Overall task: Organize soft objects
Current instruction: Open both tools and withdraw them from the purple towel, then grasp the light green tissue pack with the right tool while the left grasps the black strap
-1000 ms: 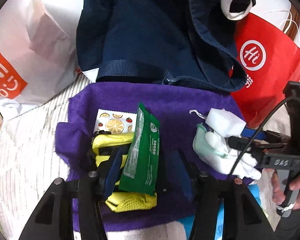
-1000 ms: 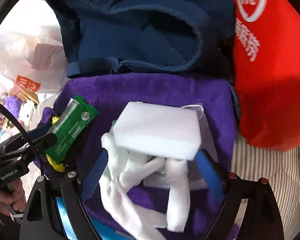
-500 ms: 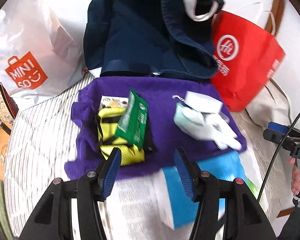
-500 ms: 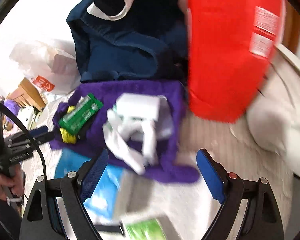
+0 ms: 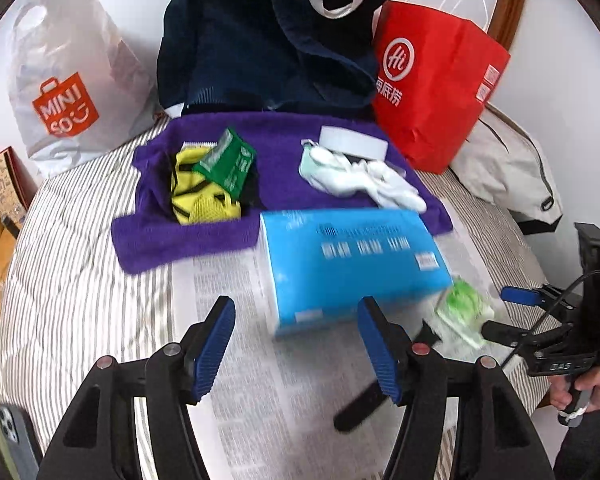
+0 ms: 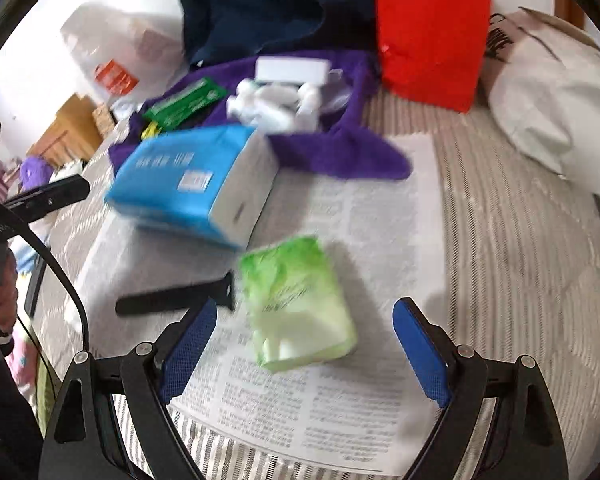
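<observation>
A purple towel lies on the bed and carries a yellow mesh cloth, a green packet, a white sponge block and white gloves. A blue tissue pack lies on a newspaper in front of the towel. A light green tissue pack lies beside it. My left gripper is open and empty, just short of the blue pack. My right gripper is open and empty, its fingers on either side of the green pack. The towel and blue pack lie beyond it.
A navy bag, a red paper bag and a white MINISO bag stand behind the towel. A beige bag lies at the right. A black strap lies on the newspaper. A phone lies at the lower left.
Both grippers have pulled back from the purple towel toward the near side of the bed. The blue tissue pack, green pack and newspaper have come into view.
</observation>
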Demonstrator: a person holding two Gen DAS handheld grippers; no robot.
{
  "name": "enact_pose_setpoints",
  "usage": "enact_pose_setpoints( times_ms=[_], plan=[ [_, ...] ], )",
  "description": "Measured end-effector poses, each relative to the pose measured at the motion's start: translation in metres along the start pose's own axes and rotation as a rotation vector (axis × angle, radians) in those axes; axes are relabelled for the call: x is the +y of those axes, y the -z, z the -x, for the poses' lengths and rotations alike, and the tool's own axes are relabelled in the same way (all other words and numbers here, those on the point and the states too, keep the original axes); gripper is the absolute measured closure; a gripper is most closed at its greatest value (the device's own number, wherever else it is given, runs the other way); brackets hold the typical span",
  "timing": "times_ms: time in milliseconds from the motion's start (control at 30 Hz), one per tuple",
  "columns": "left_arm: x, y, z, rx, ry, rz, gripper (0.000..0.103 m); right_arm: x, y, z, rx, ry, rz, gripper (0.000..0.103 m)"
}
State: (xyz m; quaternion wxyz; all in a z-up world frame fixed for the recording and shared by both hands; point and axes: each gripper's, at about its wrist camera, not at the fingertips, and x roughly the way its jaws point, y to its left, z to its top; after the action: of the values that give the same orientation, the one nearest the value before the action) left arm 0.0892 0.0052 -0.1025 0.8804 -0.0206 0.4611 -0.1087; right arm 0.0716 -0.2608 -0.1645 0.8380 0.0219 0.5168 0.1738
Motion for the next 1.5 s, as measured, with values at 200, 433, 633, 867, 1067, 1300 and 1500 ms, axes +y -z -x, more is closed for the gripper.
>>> enact_pose_setpoints(
  times_ms=[200,433,633,867,1067,1300,1500],
  plan=[
    [-0.008,0.029,0.005,0.016,0.004,-0.029,0.040,0.007,0.009,-0.027,0.019,0.058,0.054,0.014],
    [-0.026,0.050,-0.015,0.068,0.030,-0.104,0.038,-0.004,0.012,-0.021,-0.039,0.060,0.039,0.049],
    [-0.057,0.063,-0.044,0.107,0.051,-0.215,0.038,-0.022,0.025,0.000,-0.041,0.095,-0.018,0.049],
    [-0.086,0.072,-0.060,0.063,-0.006,-0.287,0.037,-0.043,0.042,0.030,-0.067,0.112,-0.098,0.049],
    [-0.088,0.084,-0.046,0.056,0.036,-0.266,0.078,-0.048,0.047,0.038,-0.073,0.110,-0.122,0.049],
    [-0.098,0.083,-0.050,0.083,0.076,-0.254,0.066,-0.047,0.050,0.032,-0.059,0.074,-0.144,0.049],
    [-0.105,0.081,-0.054,0.080,0.066,-0.276,0.082,-0.047,0.053,0.031,-0.064,0.057,-0.156,0.049]
  ],
)
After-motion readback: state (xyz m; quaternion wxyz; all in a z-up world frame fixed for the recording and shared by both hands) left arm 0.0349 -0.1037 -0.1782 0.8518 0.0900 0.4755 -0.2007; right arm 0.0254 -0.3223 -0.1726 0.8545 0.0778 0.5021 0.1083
